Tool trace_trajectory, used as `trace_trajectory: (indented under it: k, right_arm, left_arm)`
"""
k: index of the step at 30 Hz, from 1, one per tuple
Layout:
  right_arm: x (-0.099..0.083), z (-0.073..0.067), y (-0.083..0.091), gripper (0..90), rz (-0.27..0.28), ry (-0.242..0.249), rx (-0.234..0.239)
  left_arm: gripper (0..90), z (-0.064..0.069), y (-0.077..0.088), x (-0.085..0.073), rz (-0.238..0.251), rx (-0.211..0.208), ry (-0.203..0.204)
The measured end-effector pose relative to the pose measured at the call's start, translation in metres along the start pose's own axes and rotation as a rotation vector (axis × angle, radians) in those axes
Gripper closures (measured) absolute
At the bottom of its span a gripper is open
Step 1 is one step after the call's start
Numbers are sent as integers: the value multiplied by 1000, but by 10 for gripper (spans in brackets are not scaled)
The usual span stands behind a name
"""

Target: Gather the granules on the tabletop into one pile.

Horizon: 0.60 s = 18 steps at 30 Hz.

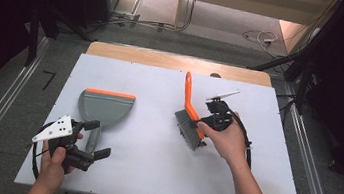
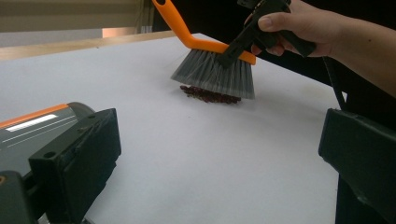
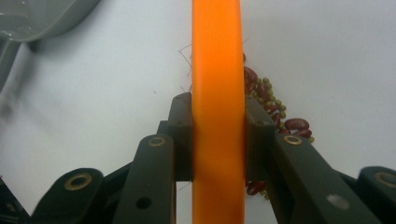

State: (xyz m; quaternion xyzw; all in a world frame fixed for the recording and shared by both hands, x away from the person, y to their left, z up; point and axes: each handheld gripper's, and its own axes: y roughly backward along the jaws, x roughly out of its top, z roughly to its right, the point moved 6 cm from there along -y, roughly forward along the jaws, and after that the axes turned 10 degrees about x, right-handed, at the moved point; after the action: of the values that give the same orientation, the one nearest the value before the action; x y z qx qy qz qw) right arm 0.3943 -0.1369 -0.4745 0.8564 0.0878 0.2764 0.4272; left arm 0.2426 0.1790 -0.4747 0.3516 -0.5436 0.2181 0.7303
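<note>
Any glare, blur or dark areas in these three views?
High view: white table evenly lit, surroundings dark. Left gripper view: glare streak on the grey plastic dustpan, near left claw soft. Right gripper view: orange brush back blurred, red and green beans sharper.

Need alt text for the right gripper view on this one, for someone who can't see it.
The right claw is shut on the orange brush, seen from above over a white table. Red and green beans lie just beside the brush on one side; a grey dustpan shows in the top corner on the other.
</note>
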Motion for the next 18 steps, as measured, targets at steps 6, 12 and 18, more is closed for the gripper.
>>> trace_trajectory:
  k: [6,12,18]
  right_arm:
    - [6,-11,-17,685,-3,3,11]
    - [3,-10,-34,685,-30,-13,6]
    - [-1,3,-24,684,-25,-32,-14]
  left_arm:
    - [1,0,1,0,1,-1,-5]
    - [1,-1,2,0,3,1,-6]
    - [1,-1,2,0,4,1,-5]
